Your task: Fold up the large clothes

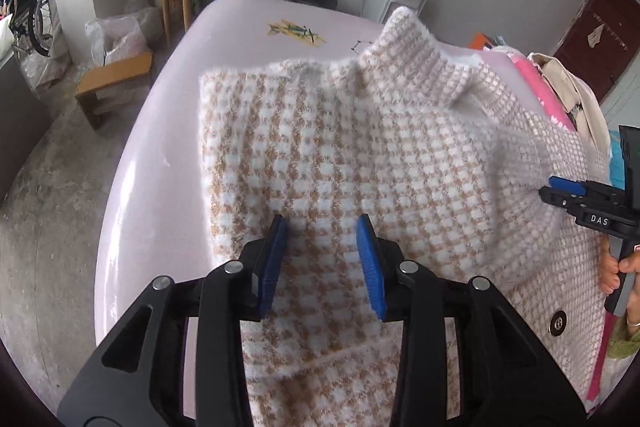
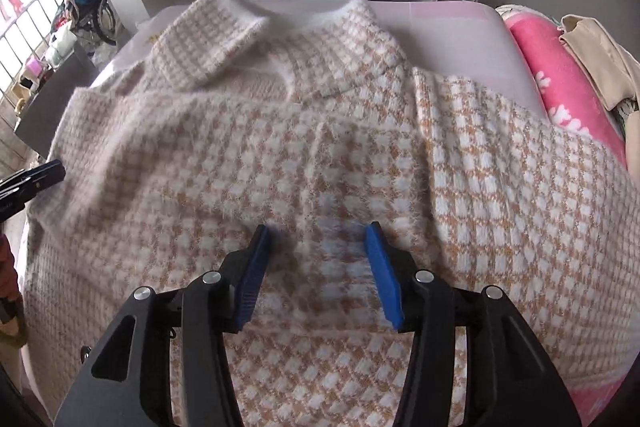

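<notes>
Fuzzy checked coat (image 2: pixel 320 155) covers the pink desk (image 1: pixel 160 155); bare strip at 9 o'clock. Both claws, left (image 1: pixel 322 259) and right (image 2: pixel 318 271), gape open.

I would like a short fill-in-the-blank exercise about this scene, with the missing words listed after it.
1. The fuzzy coat has a ____ pattern in white and tan.
2. The jaws of the left gripper stand ____.
3. The right gripper hovers with ____ between its pads.
4. The folded blanket beside the coat is ____.

Missing words: checked; open; nothing; pink
</notes>
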Tool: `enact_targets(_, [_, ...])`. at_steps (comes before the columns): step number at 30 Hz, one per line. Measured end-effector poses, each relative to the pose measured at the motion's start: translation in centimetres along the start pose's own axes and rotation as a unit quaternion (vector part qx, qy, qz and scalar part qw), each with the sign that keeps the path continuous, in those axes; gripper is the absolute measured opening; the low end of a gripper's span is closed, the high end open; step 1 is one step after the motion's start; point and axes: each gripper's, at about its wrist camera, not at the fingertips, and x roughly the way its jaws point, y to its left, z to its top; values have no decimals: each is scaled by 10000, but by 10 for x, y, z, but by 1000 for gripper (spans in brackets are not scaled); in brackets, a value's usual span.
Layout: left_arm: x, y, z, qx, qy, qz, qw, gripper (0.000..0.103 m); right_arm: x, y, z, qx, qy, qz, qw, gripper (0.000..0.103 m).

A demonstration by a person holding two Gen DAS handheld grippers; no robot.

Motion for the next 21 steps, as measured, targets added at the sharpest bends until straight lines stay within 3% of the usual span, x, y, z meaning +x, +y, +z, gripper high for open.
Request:
enact_targets(3, [-9,-2,8,91,-27,112,9999,40,-8,-4,5,101,116,-76,9999,48])
enact_targets(8, [1,-19,40,420,-241,317,9983,54,-11,34,36,-265,-336,168,9989,52])
enact_targets(11, [30,-15,48,165,-32,548,9984,59,9,61,50,-256,-368,502,9977,59])
enact_targets(13, [38,-9,45,103,-82,680,9976,61,32,74,52,-361,-231,308,9986,70])
enact_targets(15, [37,-11,43,215,-116,764,9968,62,37,83,49,-535,-408,106,9977,72])
enact_targets(18, [20,-13,36,268,-71,903,9955,62,26,73,47,-331,-276,93,9990,72])
enact_targets(20, [-3,-19,27,413,-187,733,9963,63,5,70,36,-268,-362,148,9989,72])
enact_targets(21, [-14,-24,21,561,-275,689,9957,69,-6,69,29,-325,-462,165,9983,71])
